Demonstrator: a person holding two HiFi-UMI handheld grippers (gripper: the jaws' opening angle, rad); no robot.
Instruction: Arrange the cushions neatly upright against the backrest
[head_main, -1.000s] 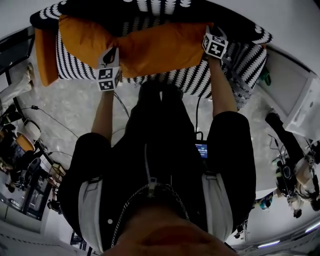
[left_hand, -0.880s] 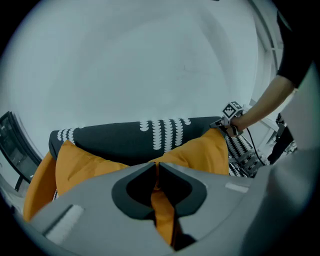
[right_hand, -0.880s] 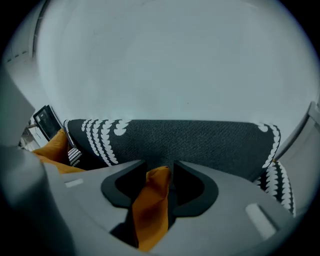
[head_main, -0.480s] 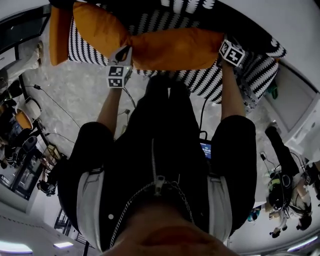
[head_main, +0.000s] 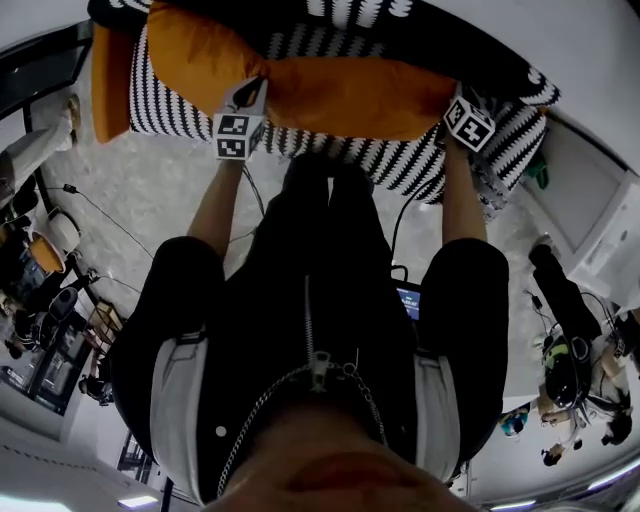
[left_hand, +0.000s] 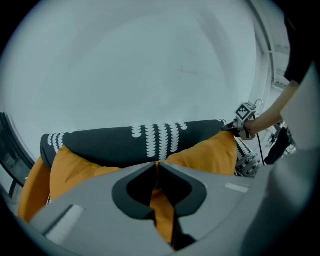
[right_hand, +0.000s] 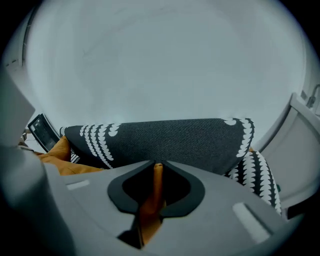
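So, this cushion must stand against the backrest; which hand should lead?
Probably right: the right tongs have just closed on the soft orange fabric cushion at its end, black-and-white backrest straight ahead; the left tongs sit beside a second orange cushion.

Orange right cushion (head_main: 350, 95) and left cushion (head_main: 195, 55) sit touching, side by side before the backrest (left_hand: 100, 145).

Backrest (head_main: 420, 30) top (head view) beyond frame edge

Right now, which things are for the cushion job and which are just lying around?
For the job: middle orange cushion, pinched by left gripper and right gripper, whose jaws have just been closing; left orange cushion; sofa backrest.
Lying about: white cabinet; floor clutter.
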